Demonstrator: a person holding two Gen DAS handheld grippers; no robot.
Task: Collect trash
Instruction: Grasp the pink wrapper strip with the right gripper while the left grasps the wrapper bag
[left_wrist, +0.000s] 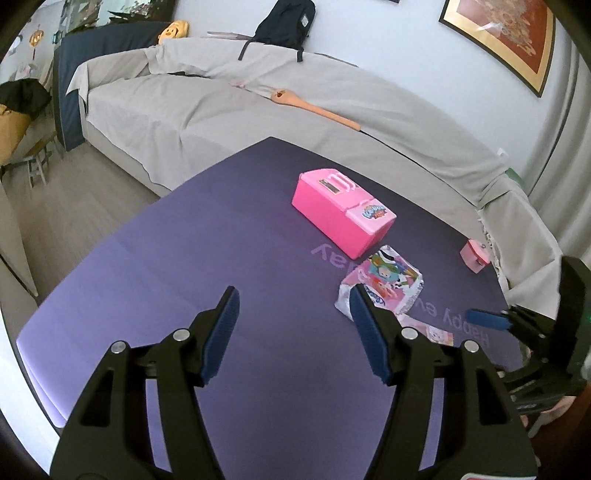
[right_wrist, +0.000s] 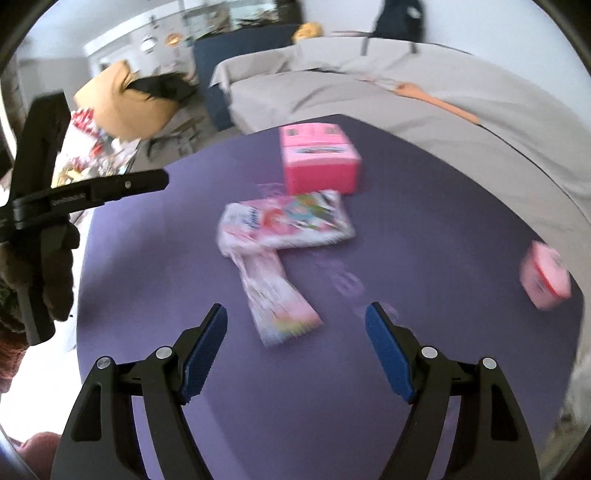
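On the purple mat (left_wrist: 184, 258), the crumpled pink wrapper (right_wrist: 284, 221) lies at about twelve o'clock from the right gripper (right_wrist: 295, 350), whose jaws stand apart with nothing between them. The left gripper (left_wrist: 293, 332) is likewise spread and empty, the wrapper just past its right finger at one o'clock. A pink box (left_wrist: 341, 210) sits beyond the wrapper, and a small pink tub (right_wrist: 546, 275) lies well apart at three o'clock in the right wrist view.
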